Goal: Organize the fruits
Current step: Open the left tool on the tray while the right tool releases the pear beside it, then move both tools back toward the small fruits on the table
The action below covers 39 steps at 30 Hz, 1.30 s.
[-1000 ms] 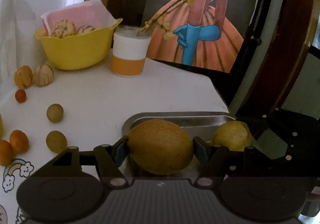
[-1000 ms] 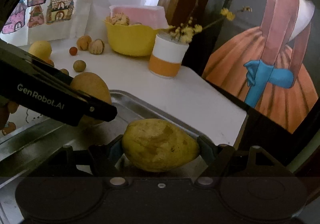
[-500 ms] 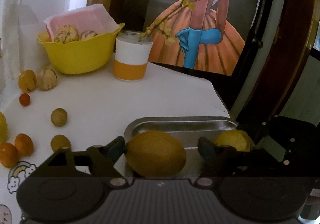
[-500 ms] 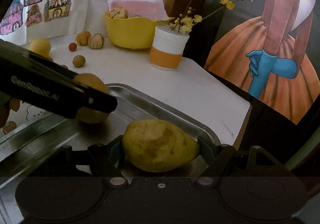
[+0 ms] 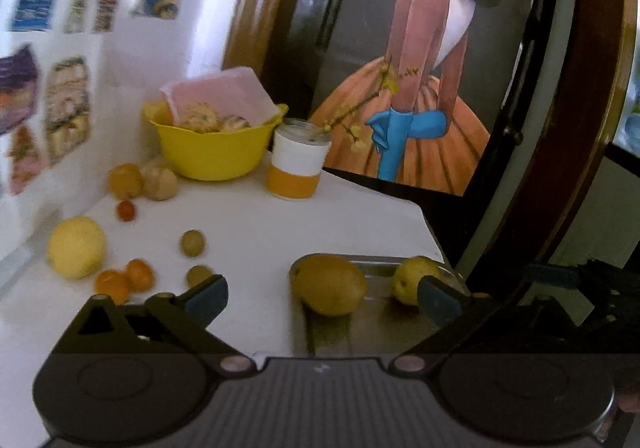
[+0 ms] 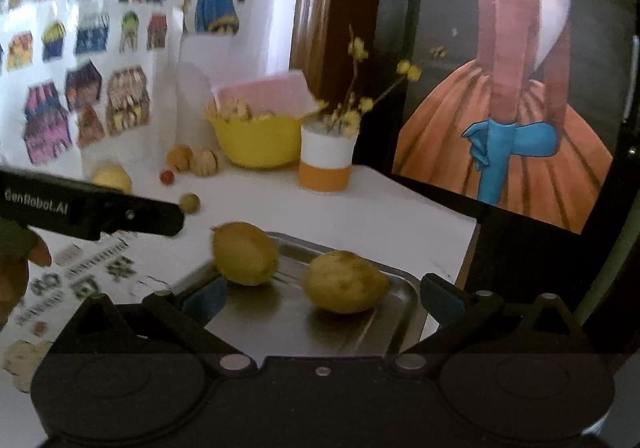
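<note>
A metal tray (image 5: 372, 324) sits at the table's near right corner with two yellow-brown fruits lying in it: a rounder one (image 5: 330, 284) and a pear-shaped one (image 5: 412, 276). My left gripper (image 5: 322, 298) is open, raised and drawn back from the rounder fruit, touching nothing. In the right wrist view the same tray (image 6: 260, 320) holds the rounder fruit (image 6: 244, 252) and the pear-shaped fruit (image 6: 344, 282). My right gripper (image 6: 322, 298) is open above the tray, holding nothing. The left gripper's finger (image 6: 92, 212) crosses that view at the left.
Loose fruits lie on the white table: a big yellow one (image 5: 76, 246), two oranges (image 5: 124, 280), small green-brown ones (image 5: 192, 242) and a small red one (image 5: 126, 209). A yellow bowl (image 5: 216, 156) and an orange-banded cup (image 5: 296, 166) stand at the back.
Both grippers have opened, letting go of their fruits, and pulled up and back. The two fruits now lie free in the tray.
</note>
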Tool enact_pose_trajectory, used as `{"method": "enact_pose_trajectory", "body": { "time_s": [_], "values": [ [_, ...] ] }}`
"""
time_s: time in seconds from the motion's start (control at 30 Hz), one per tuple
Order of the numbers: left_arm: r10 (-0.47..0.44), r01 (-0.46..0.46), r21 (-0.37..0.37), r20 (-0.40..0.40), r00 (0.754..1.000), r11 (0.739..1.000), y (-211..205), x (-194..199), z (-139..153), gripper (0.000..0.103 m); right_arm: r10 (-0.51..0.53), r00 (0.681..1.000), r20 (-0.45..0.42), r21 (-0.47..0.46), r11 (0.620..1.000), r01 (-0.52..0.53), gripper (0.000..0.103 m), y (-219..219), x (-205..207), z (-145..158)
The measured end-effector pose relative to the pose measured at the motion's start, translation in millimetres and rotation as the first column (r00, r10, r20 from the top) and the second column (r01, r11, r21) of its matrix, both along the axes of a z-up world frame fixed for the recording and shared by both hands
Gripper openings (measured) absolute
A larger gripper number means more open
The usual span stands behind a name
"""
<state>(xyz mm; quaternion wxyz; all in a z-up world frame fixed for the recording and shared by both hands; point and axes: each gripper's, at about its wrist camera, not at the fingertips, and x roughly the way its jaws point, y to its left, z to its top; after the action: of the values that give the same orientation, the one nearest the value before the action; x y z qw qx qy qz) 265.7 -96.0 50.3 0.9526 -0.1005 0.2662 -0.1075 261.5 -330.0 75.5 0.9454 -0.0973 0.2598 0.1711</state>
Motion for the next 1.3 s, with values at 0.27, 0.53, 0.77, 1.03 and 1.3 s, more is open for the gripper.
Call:
{"method": "enact_pose_trajectory", "body": {
  "time_s": [0.27, 0.53, 0.77, 1.03, 1.3],
  "values": [
    [0.005, -0.005, 0.037, 0.001, 1.0, 0.999, 19.6, -79.3, 21.5, 0.102, 0.004, 1.0, 0.006, -0.002, 1.0, -0.004, 0.102, 18.8, -95.1, 35.5],
    [-0.044, 0.053, 0.116, -0.084, 0.995, 0.992, 41.1, -149.5, 25.5, 0.102, 0.051, 0.982, -0.18, -0.047, 0.997, -0.06, 0.102, 45.4, -179.2, 46.9],
    [-0.069, 0.118, 0.225, -0.216, 0.974, 0.967, 65.0, -178.5, 36.7, 0.102, 0.132, 0.927, -0.35, -0.072, 0.983, -0.167, 0.102, 81.8, -214.8, 56.8],
    [0.003, 0.064, 0.237, -0.271, 0.963, 0.969, 107.4, -173.4, 58.7, 0.102, 0.202, 0.864, -0.461, 0.021, 0.976, -0.216, 0.102, 132.1, -190.4, 82.6],
    [0.135, -0.092, 0.243, -0.166, 0.977, 0.966, 143.4, -127.5, 75.6, 0.102, 0.158, 0.899, -0.409, 0.081, 0.987, -0.137, 0.102, 163.7, -104.1, 113.6]
  ]
}}
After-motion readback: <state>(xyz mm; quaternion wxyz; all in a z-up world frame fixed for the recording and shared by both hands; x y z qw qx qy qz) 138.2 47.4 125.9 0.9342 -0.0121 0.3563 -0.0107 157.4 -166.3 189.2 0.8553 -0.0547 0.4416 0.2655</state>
